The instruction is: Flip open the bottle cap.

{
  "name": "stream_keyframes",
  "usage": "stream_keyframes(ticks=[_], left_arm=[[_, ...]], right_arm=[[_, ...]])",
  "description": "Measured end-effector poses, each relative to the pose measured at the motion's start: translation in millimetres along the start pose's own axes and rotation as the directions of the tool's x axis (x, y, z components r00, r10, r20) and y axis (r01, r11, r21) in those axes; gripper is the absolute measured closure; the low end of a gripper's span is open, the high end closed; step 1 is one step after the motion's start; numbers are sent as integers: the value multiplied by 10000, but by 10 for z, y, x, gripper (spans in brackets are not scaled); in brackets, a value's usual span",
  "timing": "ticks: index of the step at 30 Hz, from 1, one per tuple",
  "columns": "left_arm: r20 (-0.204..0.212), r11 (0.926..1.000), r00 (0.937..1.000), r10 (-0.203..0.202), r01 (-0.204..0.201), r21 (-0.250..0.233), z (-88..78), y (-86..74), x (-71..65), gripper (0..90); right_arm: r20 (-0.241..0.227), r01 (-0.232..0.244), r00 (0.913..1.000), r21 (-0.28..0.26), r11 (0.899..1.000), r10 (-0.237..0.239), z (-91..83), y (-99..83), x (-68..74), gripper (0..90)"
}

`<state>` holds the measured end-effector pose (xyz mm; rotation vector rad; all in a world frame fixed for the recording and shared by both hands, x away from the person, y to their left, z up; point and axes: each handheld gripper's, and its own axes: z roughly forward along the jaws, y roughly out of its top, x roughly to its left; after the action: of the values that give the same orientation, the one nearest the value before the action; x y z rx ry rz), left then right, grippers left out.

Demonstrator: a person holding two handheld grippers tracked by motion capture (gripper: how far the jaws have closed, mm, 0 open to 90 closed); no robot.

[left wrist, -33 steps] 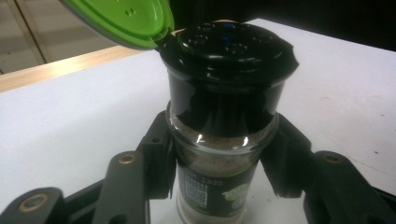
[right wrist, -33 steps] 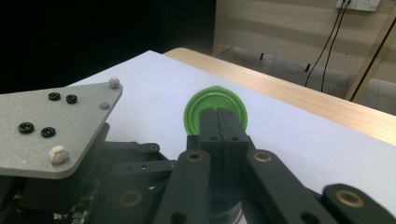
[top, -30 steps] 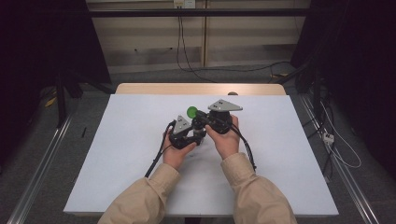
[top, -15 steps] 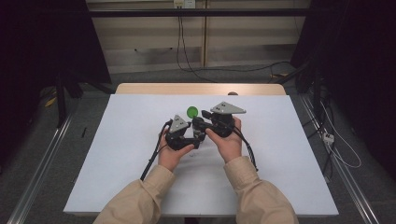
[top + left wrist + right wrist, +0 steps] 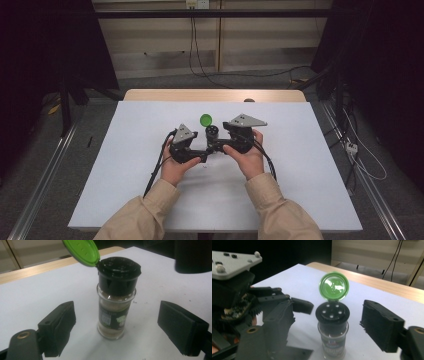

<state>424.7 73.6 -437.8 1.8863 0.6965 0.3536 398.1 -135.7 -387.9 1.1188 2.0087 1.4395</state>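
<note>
Both pairs of jaws stand spread wide with the spice jar [image 5: 116, 298] in the gap between them, touching neither pad. Seen from the left gripper view, the left gripper [image 5: 123, 327] has one black pad well off to each side of the jar; in the right gripper view the right gripper [image 5: 332, 325] frames it the same way, and the left gripper's body with its grey plate sits just beyond on that view's left. The jar is a small clear glass cylinder, upright on the white tabletop [image 5: 125, 165], filled most of the way with a pale tan powder and wrapped in a dark label whose print is too blurred to read. Its black shaker cap [image 5: 332, 315] has several round holes on top, and a bright green flip lid [image 5: 334, 286] is hinged open, tilted up and back. In the high view the jar [image 5: 211, 134] stands near the middle of the tabletop, somewhat toward the far edge, with the left gripper [image 5: 200, 152] and right gripper [image 5: 222, 145] close on either side, each held in a hand.
</note>
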Motion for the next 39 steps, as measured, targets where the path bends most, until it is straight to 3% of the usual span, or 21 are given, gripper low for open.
stream_keyframes(ticks=[4, 18, 21, 39], left_arm=[[-104, 9991, 9998, -157, 161, 396, -61, -19, 38, 139], [279, 10000, 9996, -16, 16, 5, -329, -70, 86, 116], [314, 9999, 9994, 125, -128, 111, -381, -90, 93, 106], [470, 9998, 9989, 42, -51, 182, -633, -215, 183, 87]], right_arm=[[26, 71, 10000, 53, 10000, -71, -42, -36, -8, 205], [-191, 247, 9995, 202, 9995, -243, -200, -187, -4, 141], [-203, 262, 9995, 327, 9991, -255, -237, -242, -23, 130], [-59, 149, 9999, 487, 9987, -147, -498, -504, -149, 107]])
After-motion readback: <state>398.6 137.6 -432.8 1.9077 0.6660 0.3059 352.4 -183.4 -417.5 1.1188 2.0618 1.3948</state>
